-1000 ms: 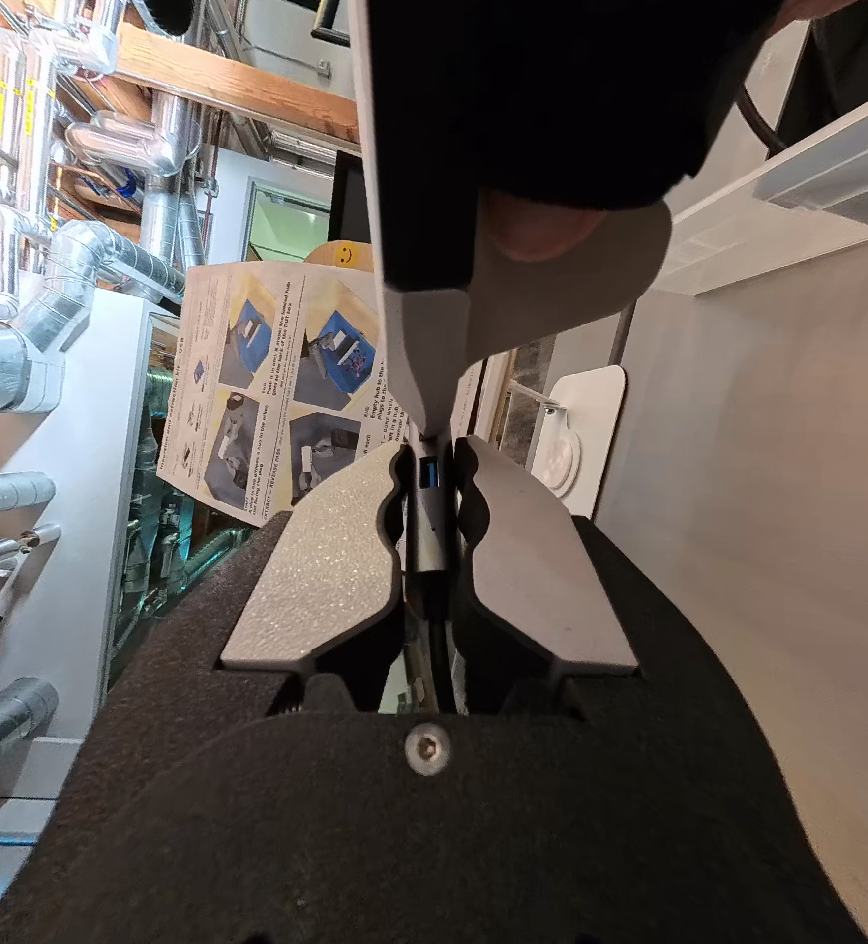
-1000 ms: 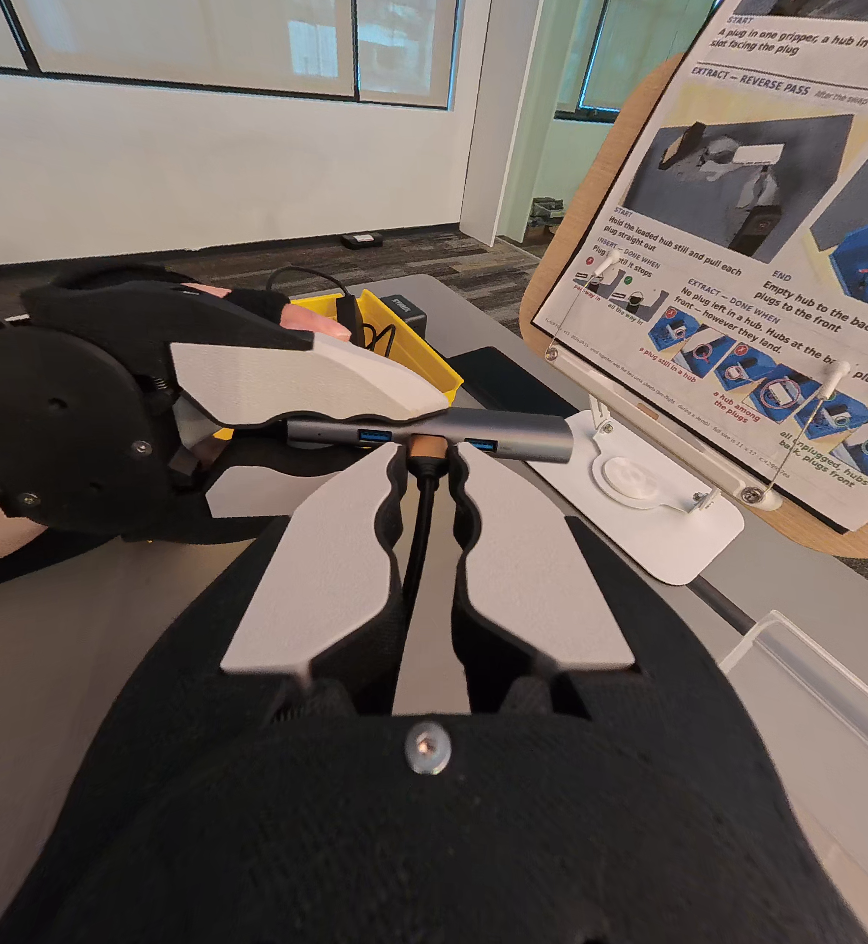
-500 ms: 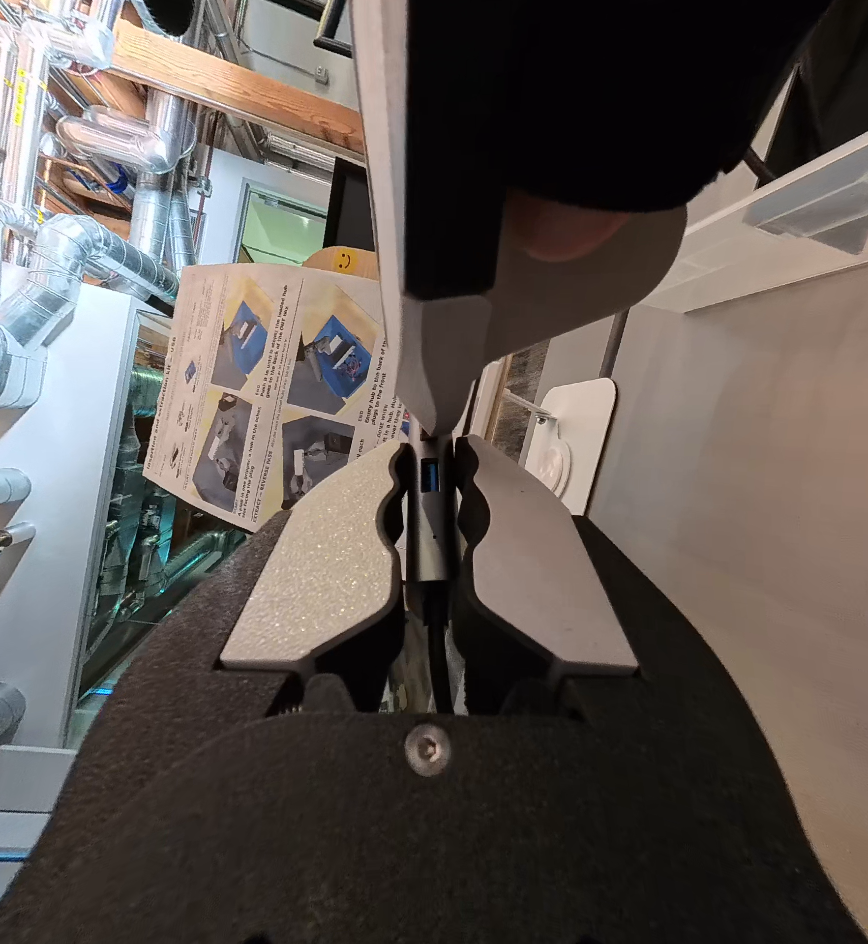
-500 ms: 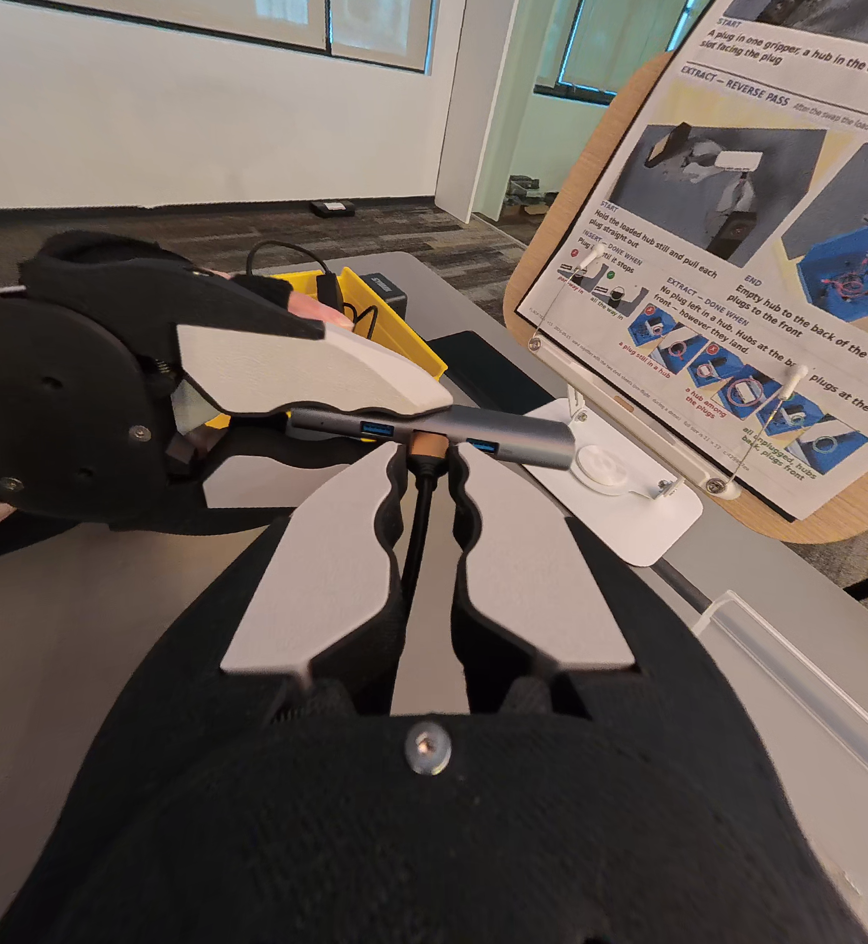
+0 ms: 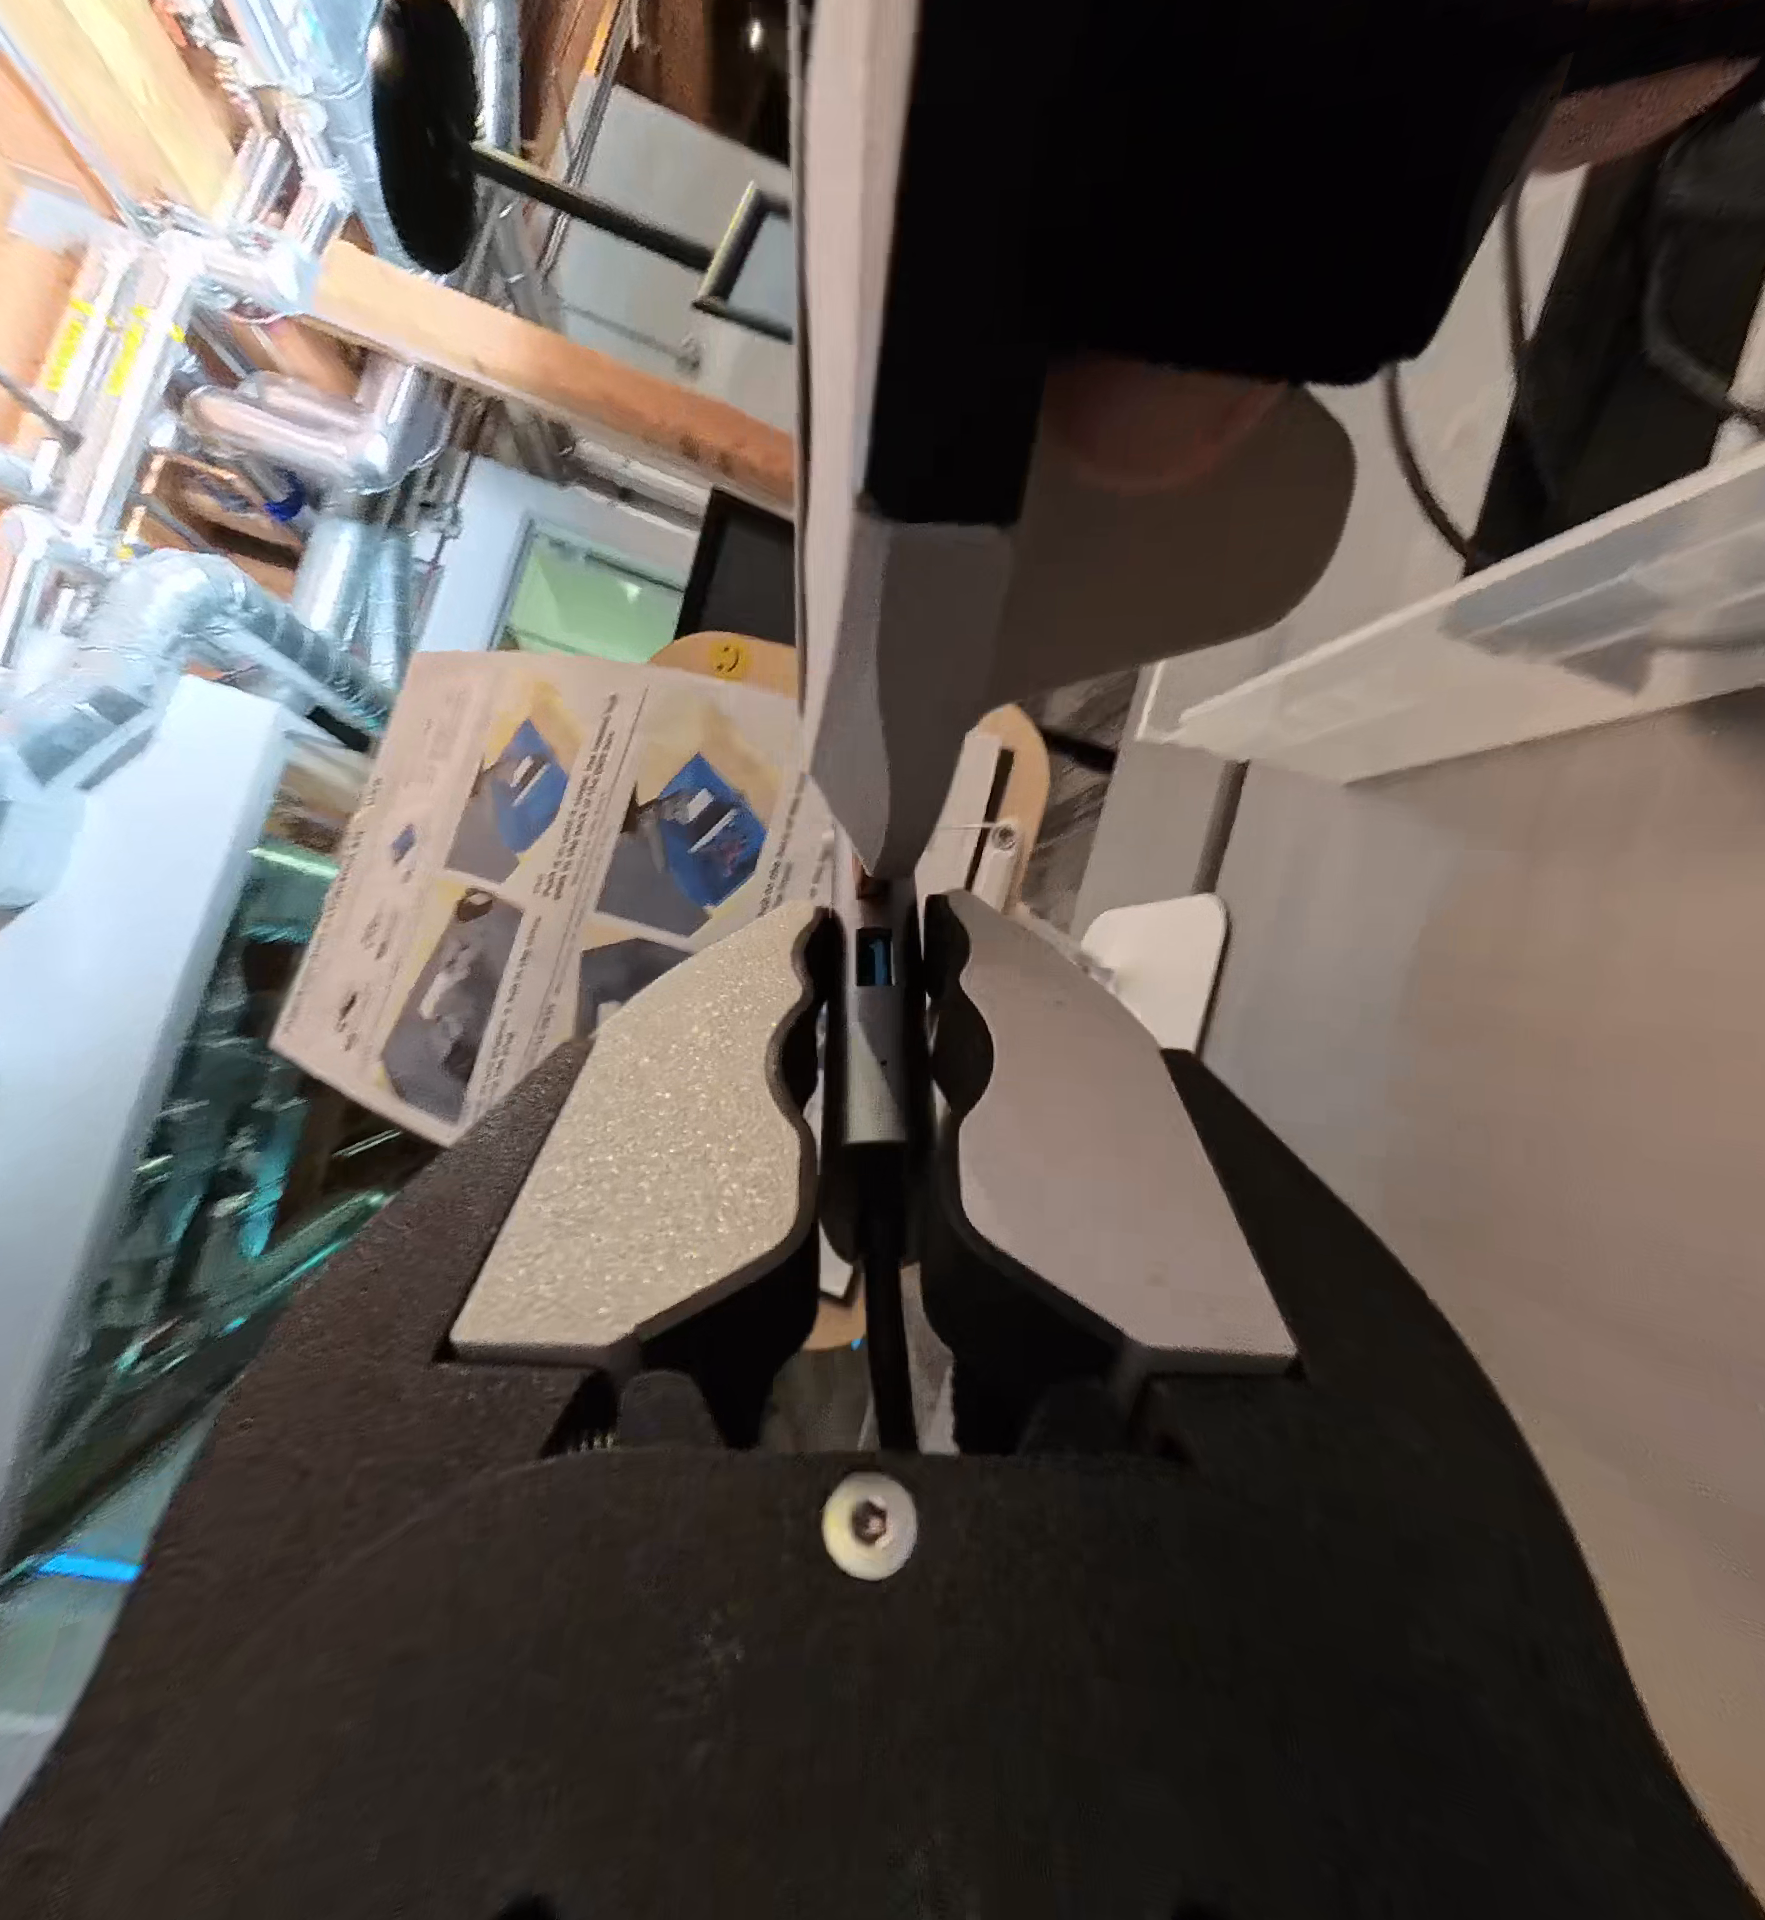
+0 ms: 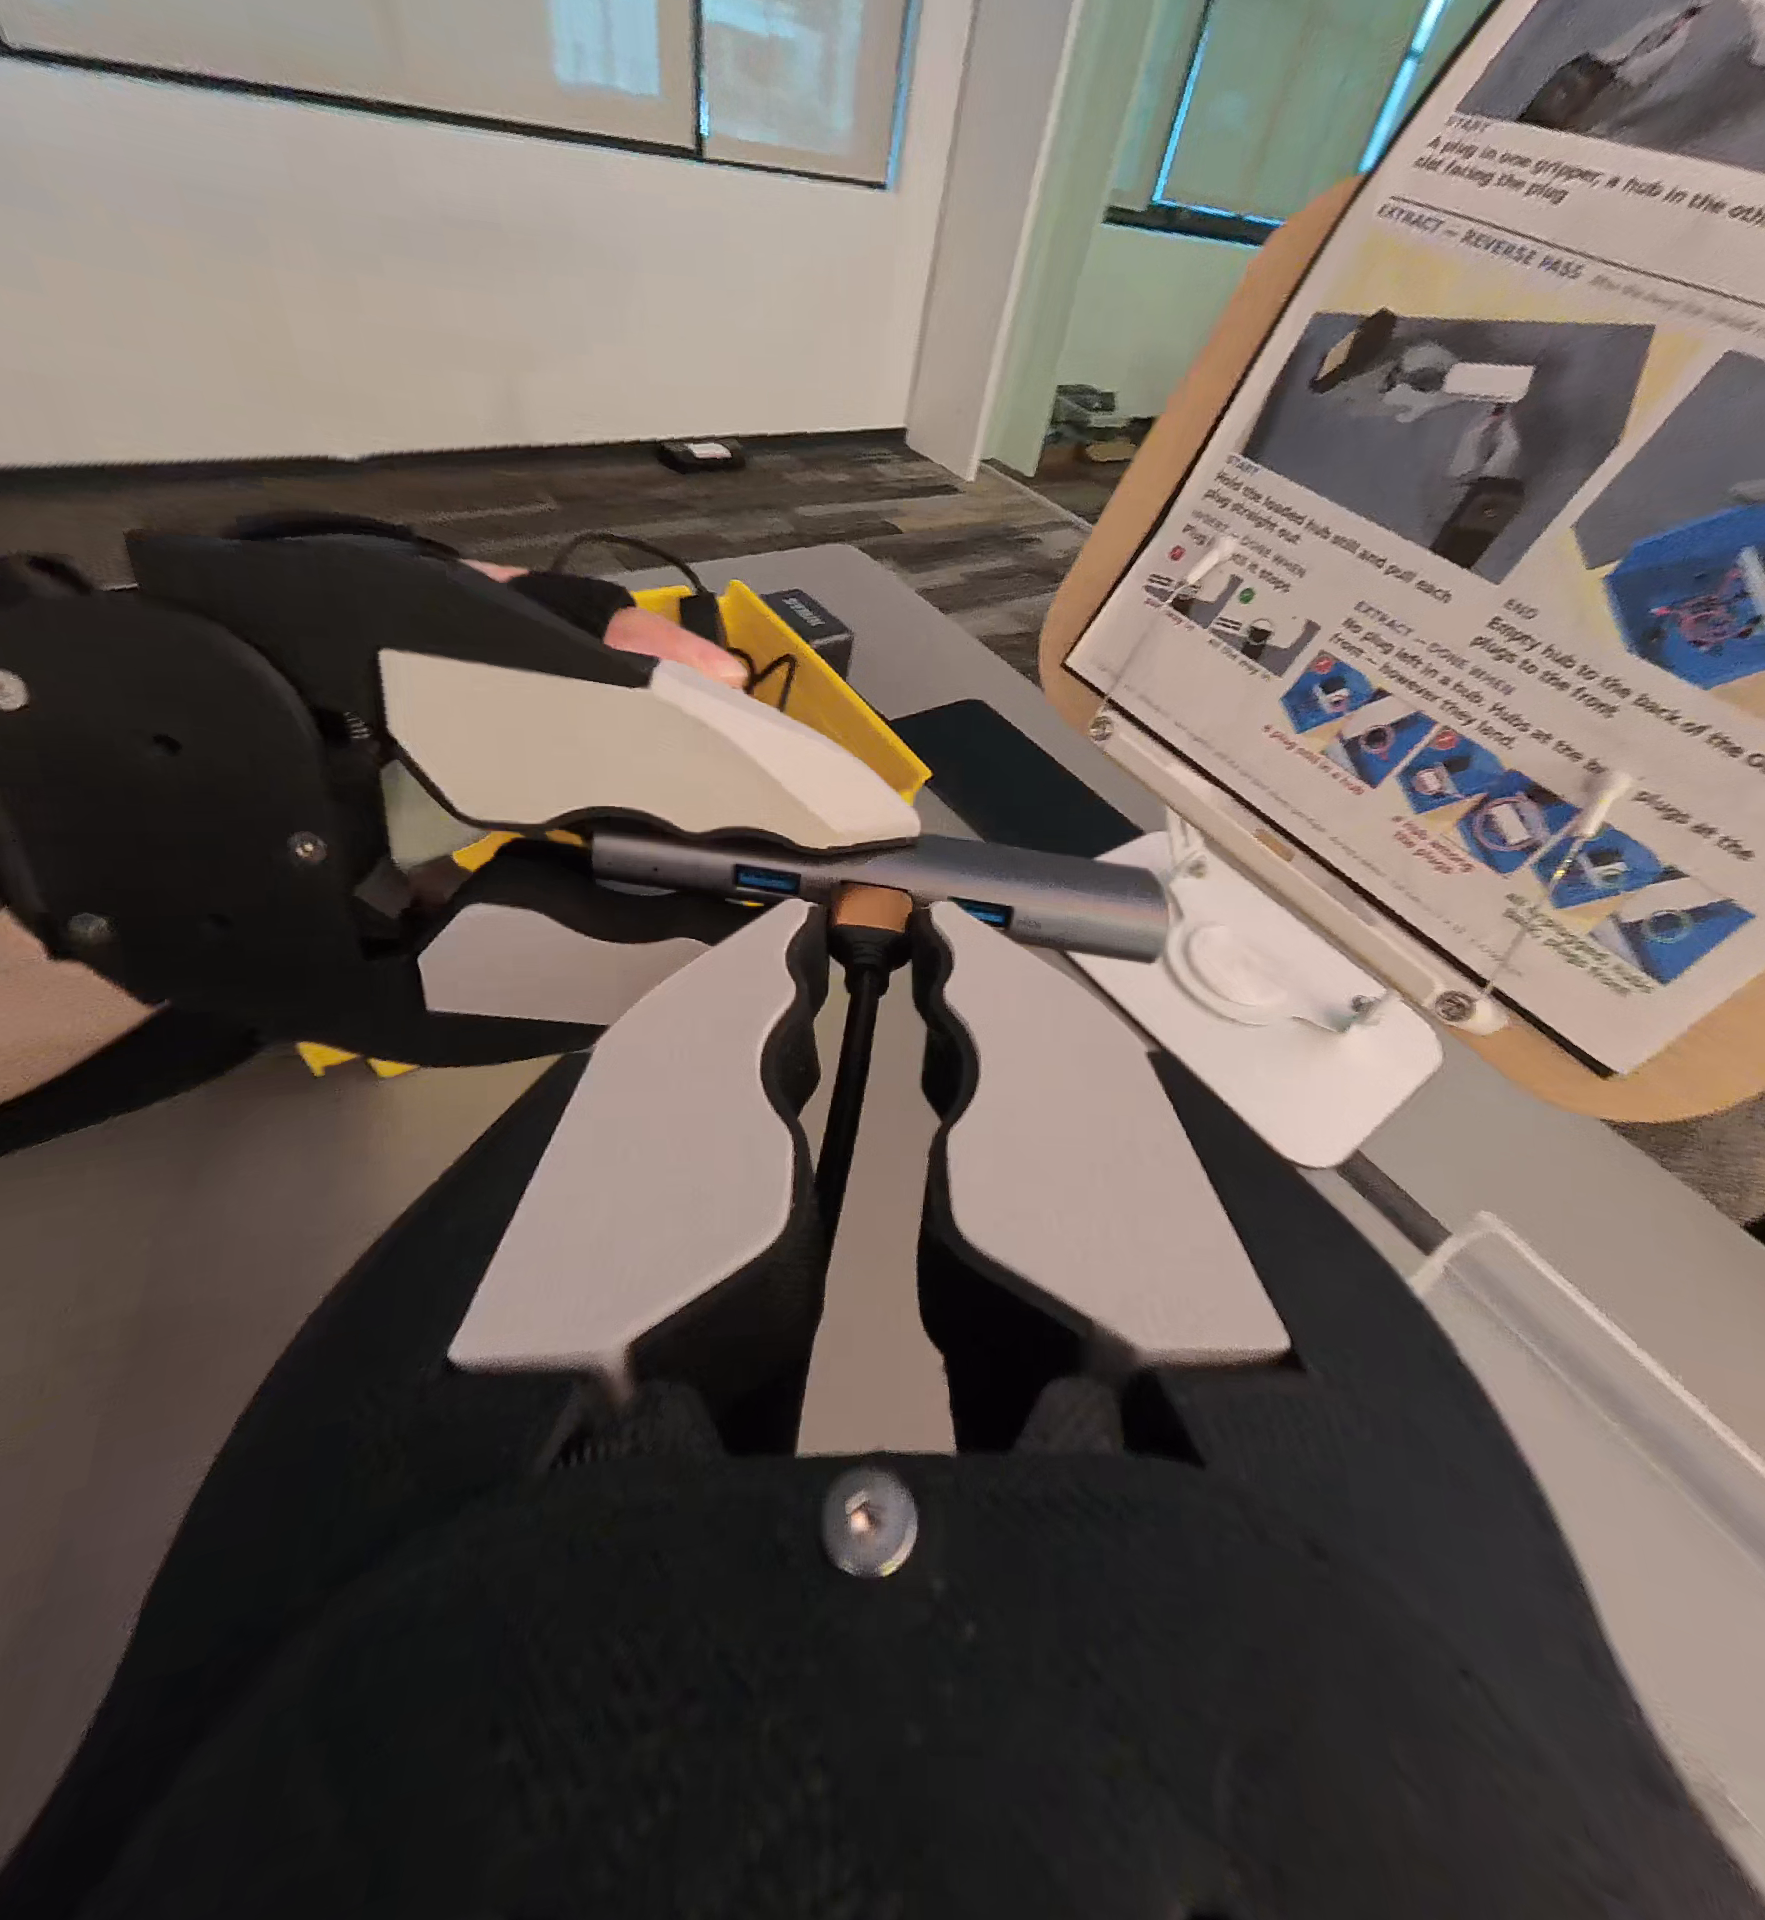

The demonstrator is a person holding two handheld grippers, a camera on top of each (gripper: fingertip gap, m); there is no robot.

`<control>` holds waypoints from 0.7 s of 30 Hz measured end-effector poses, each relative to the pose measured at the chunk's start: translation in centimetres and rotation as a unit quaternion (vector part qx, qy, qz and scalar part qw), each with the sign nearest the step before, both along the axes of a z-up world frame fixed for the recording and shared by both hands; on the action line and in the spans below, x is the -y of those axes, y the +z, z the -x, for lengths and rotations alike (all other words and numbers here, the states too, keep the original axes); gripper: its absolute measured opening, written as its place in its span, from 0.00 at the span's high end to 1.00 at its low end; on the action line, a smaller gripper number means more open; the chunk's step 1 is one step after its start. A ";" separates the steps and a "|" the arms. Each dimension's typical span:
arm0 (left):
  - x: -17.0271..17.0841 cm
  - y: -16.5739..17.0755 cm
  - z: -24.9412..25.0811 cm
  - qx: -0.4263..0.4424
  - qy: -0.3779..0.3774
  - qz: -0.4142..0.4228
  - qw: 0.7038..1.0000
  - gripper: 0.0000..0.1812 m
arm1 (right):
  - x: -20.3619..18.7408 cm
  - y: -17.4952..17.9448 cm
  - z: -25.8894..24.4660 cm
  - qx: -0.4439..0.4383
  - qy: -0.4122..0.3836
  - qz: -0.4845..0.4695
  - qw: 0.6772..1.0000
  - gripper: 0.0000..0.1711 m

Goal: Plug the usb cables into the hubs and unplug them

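The left gripper holds the slim grey metal USB hub tight in its jaws, above the grey desk. The right gripper has its jaws closed on the copper-coloured USB plug with black cable, which sits in a port of the hub.
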State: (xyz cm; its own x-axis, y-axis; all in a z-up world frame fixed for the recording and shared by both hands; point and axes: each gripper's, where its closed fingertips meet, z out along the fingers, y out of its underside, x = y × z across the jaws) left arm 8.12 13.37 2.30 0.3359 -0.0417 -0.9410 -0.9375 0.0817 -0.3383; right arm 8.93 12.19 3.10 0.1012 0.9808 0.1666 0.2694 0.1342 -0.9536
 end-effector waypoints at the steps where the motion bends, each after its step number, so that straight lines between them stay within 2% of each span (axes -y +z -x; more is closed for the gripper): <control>1: 0.1 0.0 -0.1 0.002 -0.009 0.007 1.000 0.91 | 0.1 0.0 -0.1 0.000 0.007 0.005 1.000 0.90; 9: 0.3 -0.1 -0.6 -0.054 -0.027 -0.018 0.998 0.91 | 0.2 -0.2 -0.3 0.012 0.018 0.010 1.000 0.90; 16: 0.6 -0.2 -1.0 -0.007 -0.069 0.014 0.998 0.87 | 0.4 -0.2 -0.4 0.022 0.032 0.008 0.999 0.90; 21: 0.7 -0.5 -1.1 0.009 -0.086 0.032 0.996 0.89 | 0.5 -0.3 -0.4 0.025 0.044 0.001 0.999 0.90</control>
